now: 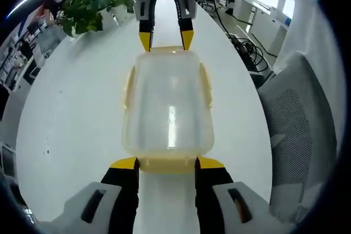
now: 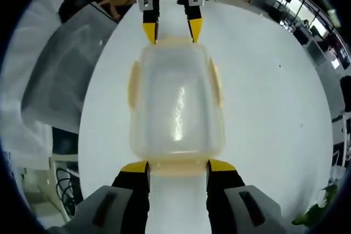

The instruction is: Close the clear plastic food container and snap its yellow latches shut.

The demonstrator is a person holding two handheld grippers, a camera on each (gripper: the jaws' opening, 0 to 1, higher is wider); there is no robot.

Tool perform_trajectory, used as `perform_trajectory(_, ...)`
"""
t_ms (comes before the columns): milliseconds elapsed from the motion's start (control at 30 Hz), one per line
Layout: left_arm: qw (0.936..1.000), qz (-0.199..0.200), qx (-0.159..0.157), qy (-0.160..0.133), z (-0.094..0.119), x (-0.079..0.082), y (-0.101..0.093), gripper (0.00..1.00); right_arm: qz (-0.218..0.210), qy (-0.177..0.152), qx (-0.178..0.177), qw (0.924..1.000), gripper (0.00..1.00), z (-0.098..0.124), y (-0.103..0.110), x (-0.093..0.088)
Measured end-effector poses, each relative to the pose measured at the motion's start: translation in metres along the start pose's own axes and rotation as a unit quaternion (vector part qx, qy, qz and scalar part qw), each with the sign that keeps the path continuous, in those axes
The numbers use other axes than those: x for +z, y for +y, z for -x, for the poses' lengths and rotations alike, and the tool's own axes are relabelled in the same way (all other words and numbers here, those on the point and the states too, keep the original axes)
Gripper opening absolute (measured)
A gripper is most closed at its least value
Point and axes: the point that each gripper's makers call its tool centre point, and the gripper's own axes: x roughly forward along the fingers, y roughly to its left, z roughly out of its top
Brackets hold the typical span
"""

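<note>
White counter (image 1: pixel 71 113) stretched under me, clear plastic food container (image 1: pixel 168 105) lay closed on it between my two tools, my left hand-held gripper (image 1: pixel 166 164) spread wide at its near end latch (image 1: pixel 167 164), my right hand-held gripper (image 2: pixel 177 166) spread wide at the opposite end, yellow side latches (image 2: pixel 133 85) folded against the walls.

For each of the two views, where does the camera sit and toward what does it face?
Left gripper view: rides the left tongs, facing the container and right tongs.
Right gripper view: rides the right tongs, facing the left tongs from the opposite end.
Shared: container, white table, both tongs.
</note>
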Motion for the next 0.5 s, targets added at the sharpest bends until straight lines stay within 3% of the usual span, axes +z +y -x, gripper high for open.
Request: perform_trajectory(500,0.9999,0.004,-0.009,-0.002,-0.0054,-0.0007,-0.0014,0.39,-0.007,-0.001,0.005,1.0,0.39,-0.0059,0.0003,-0.0043)
